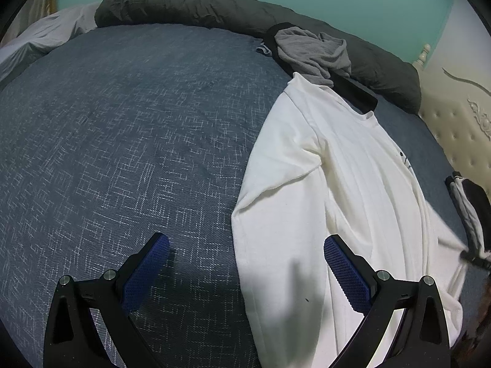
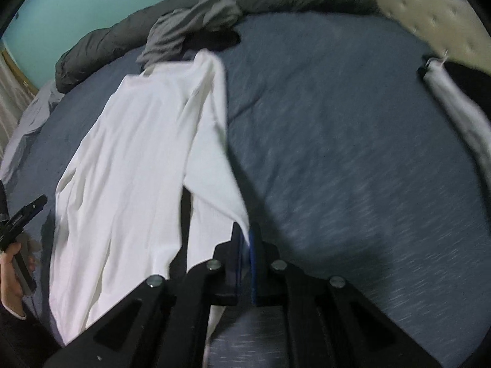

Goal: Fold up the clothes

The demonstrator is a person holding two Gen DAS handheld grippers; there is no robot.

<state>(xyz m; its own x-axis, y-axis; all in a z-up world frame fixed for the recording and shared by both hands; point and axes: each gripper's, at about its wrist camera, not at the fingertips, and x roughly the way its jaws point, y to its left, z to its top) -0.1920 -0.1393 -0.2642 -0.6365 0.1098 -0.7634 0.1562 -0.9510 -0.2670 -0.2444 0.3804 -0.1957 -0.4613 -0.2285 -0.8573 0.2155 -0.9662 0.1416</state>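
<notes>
right gripper (image 2: 245,245): jaws pinched together on the near edge of the white shirt (image 2: 135,159), you can see a sliver of white fabric caught between the blue pads. The view's pretty blurry.

left gripper (image 1: 247,245): jaws wide open, nothing in them. It hangs over the blue bedspread (image 1: 122,141); its right-hand pad (image 1: 346,273) sits over the shirt's near left edge and the other pad is over bare bedspread. Can't tell if either touches.

white shirt: spread lengthwise on the bed, long sleeve folded in along the body, collar at the far end. From the pinched bit the fabric runs away from the right gripper's jaws toward the collar.

left hand (image 2: 12,273): visible at the edge of the right wrist view, wrapped round its gripper's handle.

further back: crumpled grey garment (image 1: 313,52) just past the collar, on something black.

far end: dark grey duvet (image 1: 190,6) rolled along the bed edge, teal wall (image 1: 337,0) behind.

right side: cream tufted headboard (image 1: 454,128), plus a black-and-white garment (image 2: 454,101) beside it.
</notes>
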